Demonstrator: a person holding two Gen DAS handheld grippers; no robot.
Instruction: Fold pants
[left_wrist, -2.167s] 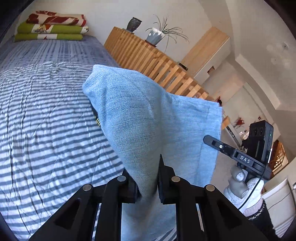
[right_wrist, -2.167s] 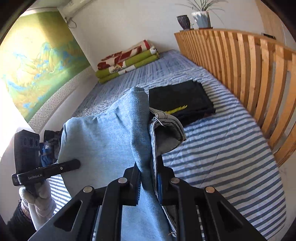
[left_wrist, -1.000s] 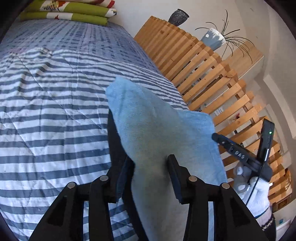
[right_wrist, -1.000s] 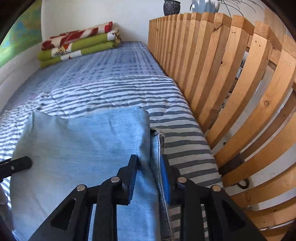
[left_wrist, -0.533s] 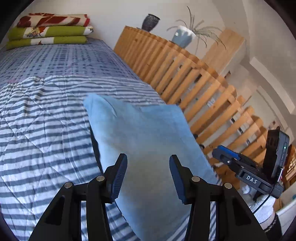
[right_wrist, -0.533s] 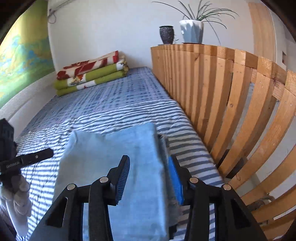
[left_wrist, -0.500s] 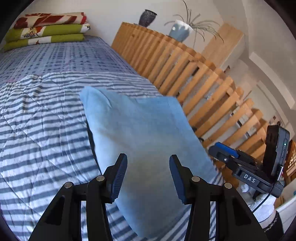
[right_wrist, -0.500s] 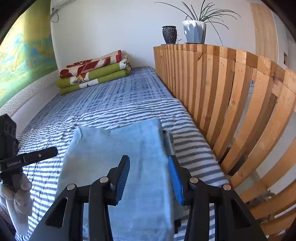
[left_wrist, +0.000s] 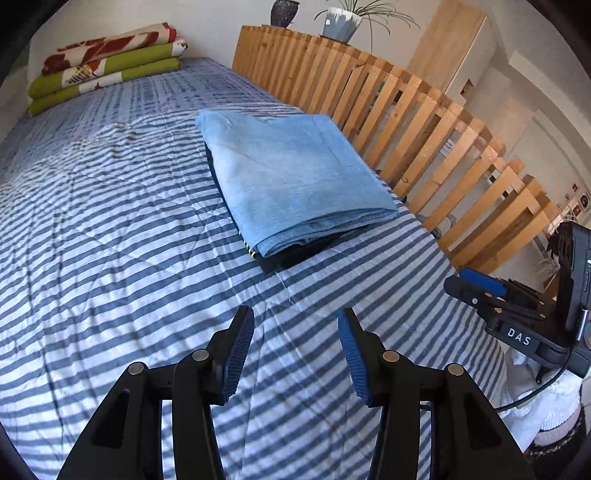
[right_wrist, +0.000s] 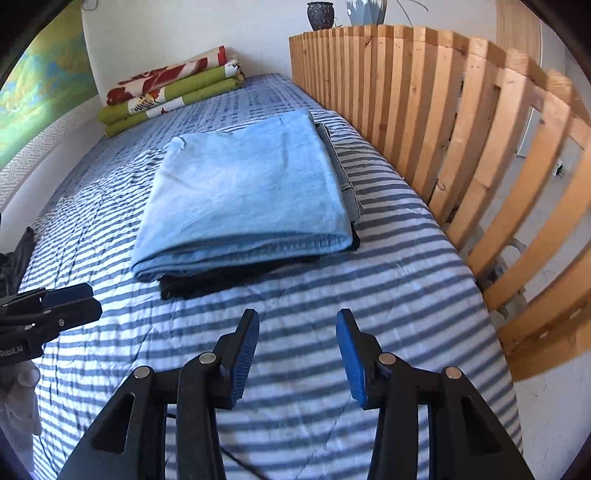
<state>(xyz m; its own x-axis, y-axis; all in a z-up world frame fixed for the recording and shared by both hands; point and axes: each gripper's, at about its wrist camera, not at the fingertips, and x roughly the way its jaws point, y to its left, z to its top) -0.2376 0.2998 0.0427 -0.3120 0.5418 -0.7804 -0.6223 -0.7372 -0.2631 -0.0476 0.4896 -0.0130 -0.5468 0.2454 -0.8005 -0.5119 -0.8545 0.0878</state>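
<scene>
Both sets of fingers are apart with nothing between them. The left gripper (left_wrist: 295, 354) hangs over bare striped bed (left_wrist: 110, 240), blue pads facing each other, and the right gripper (right_wrist: 297, 354) does the same on its side, having just spread a bit wider. Each one shows up at the edge of the other's camera, left one at the near left, right one at the near right, with a white-gloved hand (left_wrist: 535, 417) under it.

The pants (right_wrist: 243, 192) are folded into a neat light-blue rectangle, lying just beyond the fingers and not touching them. They sit on top of a folded black garment (right_wrist: 207, 282) that pokes out at the near edge. The wooden slat rail (right_wrist: 461, 129) runs along the right side of the bed, and folded green and red blankets (right_wrist: 170, 96) are stacked at the far end by the wall.
</scene>
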